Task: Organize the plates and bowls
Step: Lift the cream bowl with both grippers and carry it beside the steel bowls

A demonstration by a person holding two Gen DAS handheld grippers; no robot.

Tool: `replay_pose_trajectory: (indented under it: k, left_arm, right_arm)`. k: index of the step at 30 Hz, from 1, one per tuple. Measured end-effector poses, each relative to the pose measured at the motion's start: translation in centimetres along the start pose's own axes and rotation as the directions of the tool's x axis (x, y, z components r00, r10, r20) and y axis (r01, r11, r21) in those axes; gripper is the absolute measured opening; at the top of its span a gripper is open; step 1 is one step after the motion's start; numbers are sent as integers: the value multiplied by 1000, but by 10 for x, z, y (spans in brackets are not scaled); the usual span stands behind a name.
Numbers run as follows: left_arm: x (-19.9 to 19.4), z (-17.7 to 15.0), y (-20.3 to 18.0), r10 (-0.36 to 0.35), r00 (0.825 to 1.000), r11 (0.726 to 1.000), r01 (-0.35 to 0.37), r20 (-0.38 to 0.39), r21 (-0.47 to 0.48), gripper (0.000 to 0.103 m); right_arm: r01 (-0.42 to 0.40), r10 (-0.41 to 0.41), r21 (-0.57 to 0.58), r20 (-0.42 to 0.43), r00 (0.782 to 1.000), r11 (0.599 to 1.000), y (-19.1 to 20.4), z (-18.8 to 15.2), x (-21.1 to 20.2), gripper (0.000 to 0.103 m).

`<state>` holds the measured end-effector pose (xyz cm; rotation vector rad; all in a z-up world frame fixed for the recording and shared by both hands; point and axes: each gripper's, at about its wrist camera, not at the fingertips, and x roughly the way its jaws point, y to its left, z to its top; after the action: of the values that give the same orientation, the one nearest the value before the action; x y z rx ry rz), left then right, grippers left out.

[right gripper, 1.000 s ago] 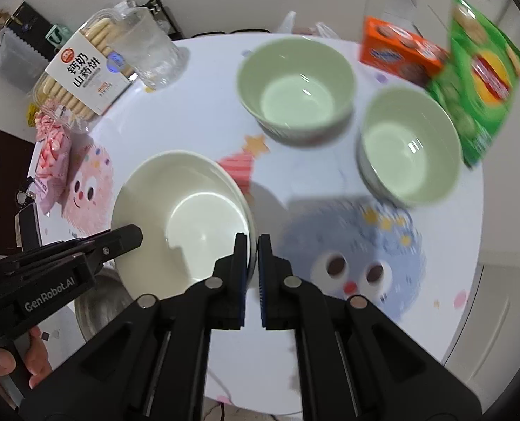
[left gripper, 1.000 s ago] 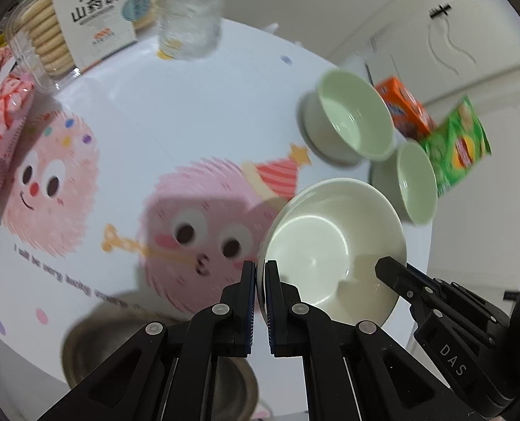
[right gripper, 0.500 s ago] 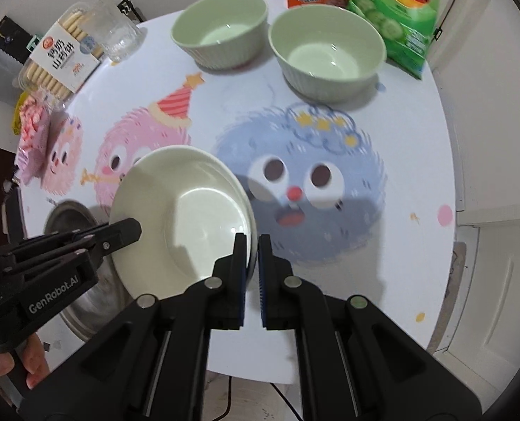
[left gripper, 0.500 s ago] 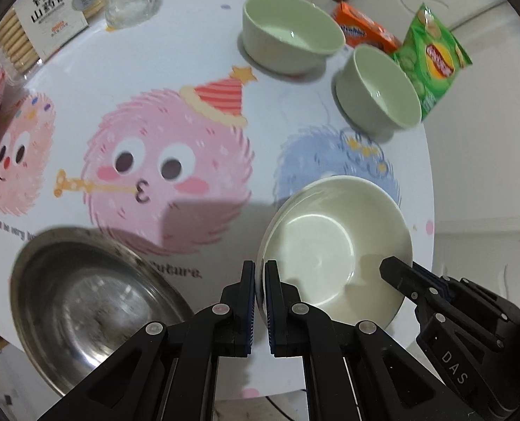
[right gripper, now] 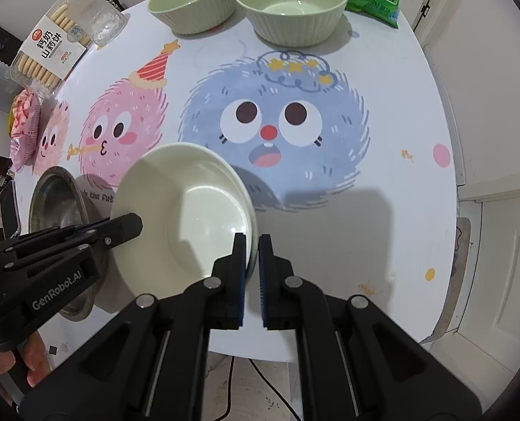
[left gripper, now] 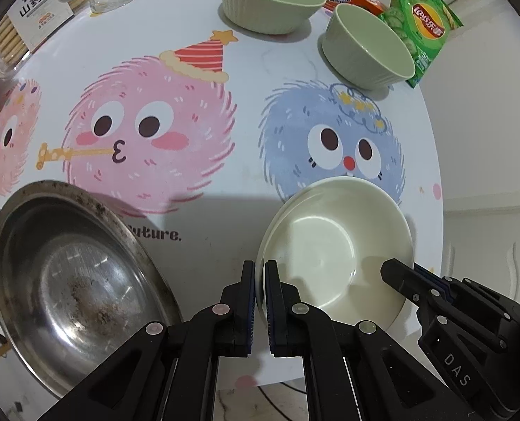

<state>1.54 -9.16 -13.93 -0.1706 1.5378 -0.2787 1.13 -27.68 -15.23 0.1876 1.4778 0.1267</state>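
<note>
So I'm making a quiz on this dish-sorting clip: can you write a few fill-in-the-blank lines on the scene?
1. Both grippers grip the rim of one ____ plate.
2. ____ green bowls stand at the table's far edge.
3. The steel basin lies on the plate's ____ side in the left wrist view.

Missing: cream; Two; left

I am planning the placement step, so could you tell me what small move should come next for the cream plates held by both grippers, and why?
Probably carry the cream plates a little further toward the steel basin and lower them. The left gripper and right gripper each pinch opposite rims, and the plates hang above the table, beside the basin.
</note>
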Motion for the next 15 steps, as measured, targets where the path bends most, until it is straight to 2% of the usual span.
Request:
replay_pose_trajectory:
  k: [15]
  left_arm:
    - [12, -4, -3, 7, 1000, 1000, -7, -6, 8, 4]
  right_arm:
    - [5, -5, 0, -9, 1000, 1000, 1, -11, 7, 8]
